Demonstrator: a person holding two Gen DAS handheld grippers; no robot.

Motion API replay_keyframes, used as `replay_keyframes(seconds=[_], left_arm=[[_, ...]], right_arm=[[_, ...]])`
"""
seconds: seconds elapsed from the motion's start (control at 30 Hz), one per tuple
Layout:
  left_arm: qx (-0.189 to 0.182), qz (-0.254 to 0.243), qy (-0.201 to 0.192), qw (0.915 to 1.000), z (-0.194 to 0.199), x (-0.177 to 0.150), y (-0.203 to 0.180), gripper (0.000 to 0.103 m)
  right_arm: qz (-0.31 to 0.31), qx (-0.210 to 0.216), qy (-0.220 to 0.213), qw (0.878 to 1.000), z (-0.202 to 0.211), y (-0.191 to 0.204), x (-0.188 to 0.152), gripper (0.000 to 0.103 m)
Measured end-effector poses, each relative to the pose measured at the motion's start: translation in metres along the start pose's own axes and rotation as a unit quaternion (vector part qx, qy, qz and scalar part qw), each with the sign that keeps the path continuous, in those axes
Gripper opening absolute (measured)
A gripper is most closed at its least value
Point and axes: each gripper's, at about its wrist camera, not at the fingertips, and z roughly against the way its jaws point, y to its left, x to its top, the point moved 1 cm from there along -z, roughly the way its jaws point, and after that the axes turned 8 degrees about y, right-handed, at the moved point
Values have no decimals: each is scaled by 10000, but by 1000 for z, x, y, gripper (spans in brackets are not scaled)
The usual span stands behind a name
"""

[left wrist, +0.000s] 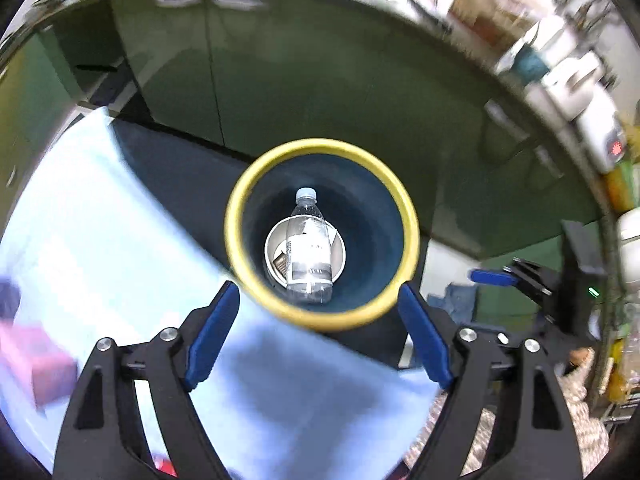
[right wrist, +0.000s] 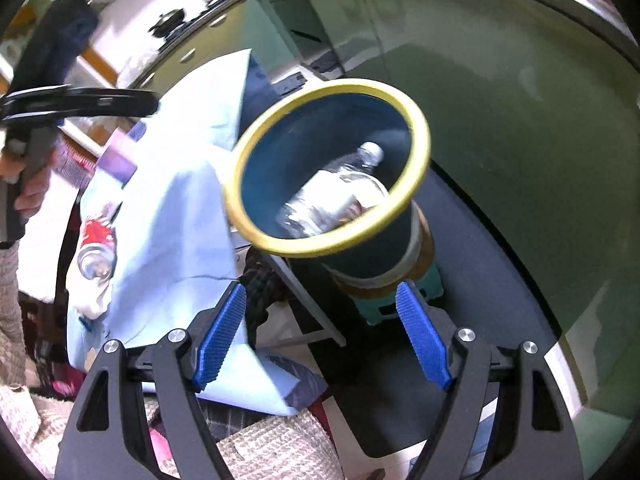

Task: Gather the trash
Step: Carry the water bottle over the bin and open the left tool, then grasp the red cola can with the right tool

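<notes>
A dark blue bin with a yellow rim point(left wrist: 236, 216) stands just off the table's edge. In it lies a clear plastic bottle point(left wrist: 310, 252) over a white cup point(left wrist: 276, 246). My left gripper point(left wrist: 318, 287) hangs open straight above the bin's mouth with nothing between its blue pads. My right gripper point(right wrist: 321, 287) is open and empty too, nearer than the bin point(right wrist: 420, 148) and lower, with the bottle point(right wrist: 340, 192) seen slanted inside. A red can point(right wrist: 96, 240) and a crumpled white tissue point(right wrist: 96, 300) lie on the light blue cloth point(right wrist: 172, 208).
The bin rests on a teal stool point(right wrist: 400, 304) on a dark floor mat. Green cabinet doors point(left wrist: 320, 80) stand behind it. A pink-purple box point(right wrist: 118, 156) sits on the cloth. A hand point(right wrist: 32, 192) holds the other gripper at the upper left.
</notes>
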Motion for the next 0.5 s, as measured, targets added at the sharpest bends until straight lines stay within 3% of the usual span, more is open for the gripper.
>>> replay_keyframes(seconds=[0.2, 0.37, 0.5], left_arm=[[8, 613, -699, 9957, 72, -111, 58, 77], [218, 1180, -1298, 9843, 120, -196, 103, 80], [290, 1726, -1631, 9710, 144, -265, 134, 81]], right_arm=[[1140, 388, 192, 9925, 0, 90, 17, 77], [2229, 666, 555, 9710, -20, 187, 26, 81], [3050, 495, 726, 9483, -43, 260, 34, 87]])
